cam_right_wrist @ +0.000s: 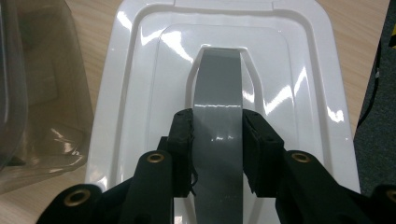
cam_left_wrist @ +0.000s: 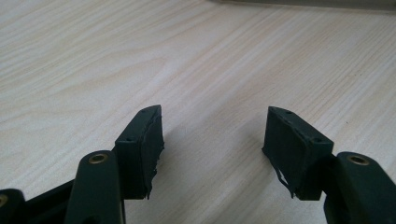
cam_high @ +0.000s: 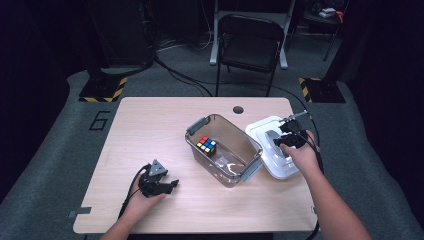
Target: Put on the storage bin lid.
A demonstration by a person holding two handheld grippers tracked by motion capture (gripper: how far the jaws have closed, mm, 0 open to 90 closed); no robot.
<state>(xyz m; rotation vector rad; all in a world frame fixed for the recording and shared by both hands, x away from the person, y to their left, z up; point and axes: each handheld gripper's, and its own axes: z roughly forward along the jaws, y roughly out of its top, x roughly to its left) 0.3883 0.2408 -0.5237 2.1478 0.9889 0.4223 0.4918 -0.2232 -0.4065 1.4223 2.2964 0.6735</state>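
Nearest the high camera, the left gripper (cam_high: 159, 183) is resting on the pale wooden table (cam_high: 150, 125) near its front edge, its jaws standing wide apart over bare wood with nothing between them, as the left gripper view (cam_left_wrist: 212, 140) is showing. Moving rightward, a clear, smoky plastic storage bin (cam_high: 223, 150) with grey latches is sitting in the middle of the table, angled on the tabletop, and a multicoloured puzzle cube (cam_high: 206, 144) is lying inside it toward its left end. Just beside the bin's right end, a glossy white rectangular plastic lid (cam_high: 270, 147) is lying flat on the table near the right edge. The right gripper (cam_high: 286, 142) is closing on the lid's grey strap handle (cam_right_wrist: 218, 116); in the right gripper view the jaws (cam_right_wrist: 218, 154) are pressing against both sides of that handle, gripping it. The lid's long axis is running away from the person and slightly leftward, roughly parallel to the bin, and the handle is running along that same axis. To do this step well, the grip is best kept centred on the handle so the lid is hanging level when raised, then lifted straight up before being carried left over the bin, with its long sides lined up to the bin's rim so the latches can catch.
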